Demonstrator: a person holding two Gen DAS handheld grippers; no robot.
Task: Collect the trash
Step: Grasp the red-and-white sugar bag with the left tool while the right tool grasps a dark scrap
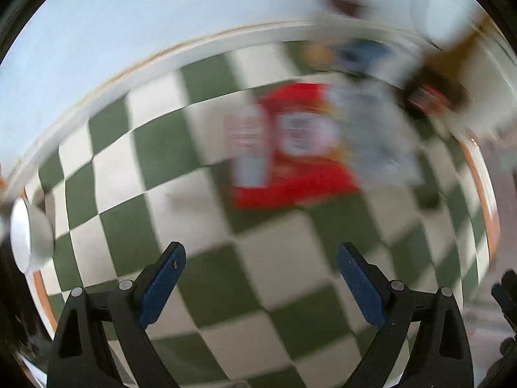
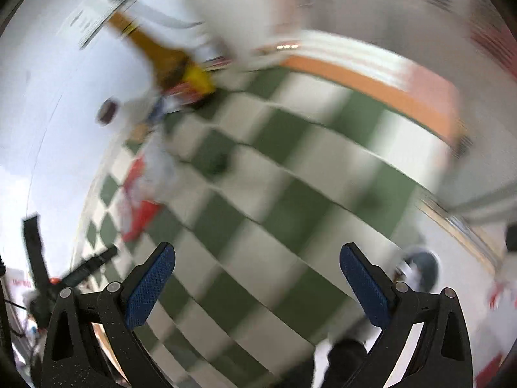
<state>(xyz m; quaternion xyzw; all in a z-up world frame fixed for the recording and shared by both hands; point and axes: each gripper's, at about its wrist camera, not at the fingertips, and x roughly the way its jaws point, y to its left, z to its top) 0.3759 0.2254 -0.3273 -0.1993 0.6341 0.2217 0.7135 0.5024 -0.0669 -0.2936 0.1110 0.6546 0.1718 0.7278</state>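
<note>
Red packet (image 1: 290, 148), blurred, probably a snack wrapper, lies on the checked cloth (image 1: 181, 213); left gripper (image 1: 260, 286) and right gripper (image 2: 257, 286) both spread, empty; I steady before descending.

light: bright, even, soft | shadows: faint | glare: small highlights on orange edge strip (image 2: 371, 80) | blur: heavy motion smear on checked cloth (image 1: 200, 148), red packet (image 1: 290, 174) and brown bottle (image 2: 161, 55); claw fingers (image 1: 161, 287) sharp | distortion: strong fisheye curve, dark corners
</note>
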